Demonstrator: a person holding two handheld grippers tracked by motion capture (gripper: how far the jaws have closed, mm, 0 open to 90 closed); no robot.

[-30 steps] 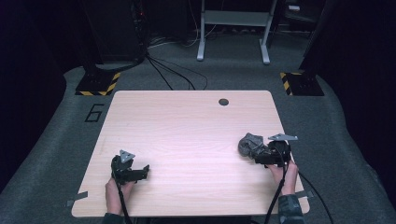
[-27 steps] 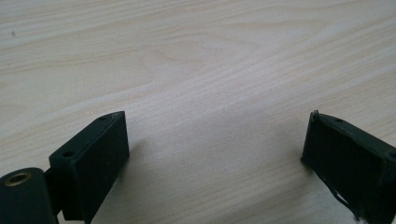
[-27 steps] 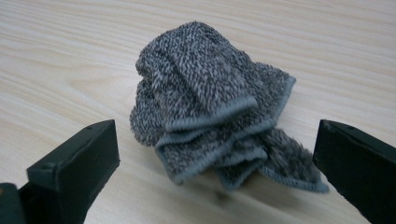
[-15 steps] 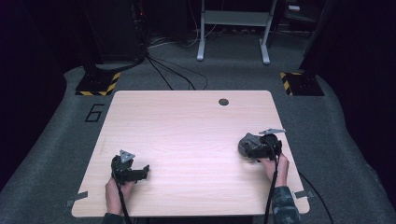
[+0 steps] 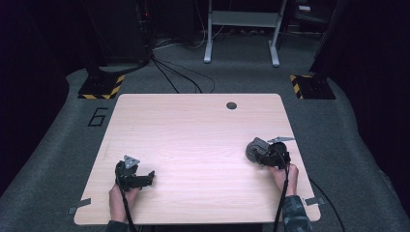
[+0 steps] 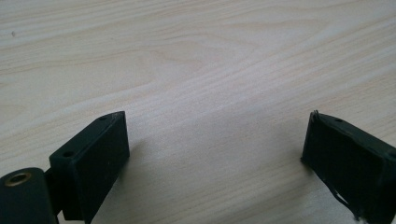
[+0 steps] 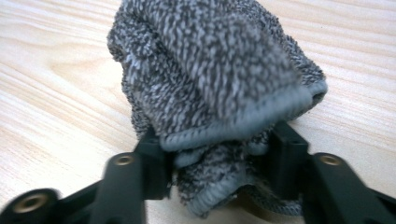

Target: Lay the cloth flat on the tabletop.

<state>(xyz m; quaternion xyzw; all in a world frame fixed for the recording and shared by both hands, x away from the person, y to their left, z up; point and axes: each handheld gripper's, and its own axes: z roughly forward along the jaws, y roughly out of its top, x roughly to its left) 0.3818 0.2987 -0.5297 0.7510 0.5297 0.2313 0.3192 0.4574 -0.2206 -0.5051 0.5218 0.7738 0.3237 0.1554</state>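
Grey knitted cloth (image 7: 210, 79) bunched on wooden counter (image 5: 193, 140), right gripper (image 7: 217, 158) just closing, clenched on cloth's hem, left gripper (image 6: 215, 154) released, jaws spread above bare counter

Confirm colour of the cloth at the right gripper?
Cloth: mottled dark-and-light grey knit with a plain grey hem. Clearest in the right gripper view.

Black tools (image 5: 148, 177) (brass screws), grey plates, trailing cables, patterned sleeve (image 5: 295, 215)
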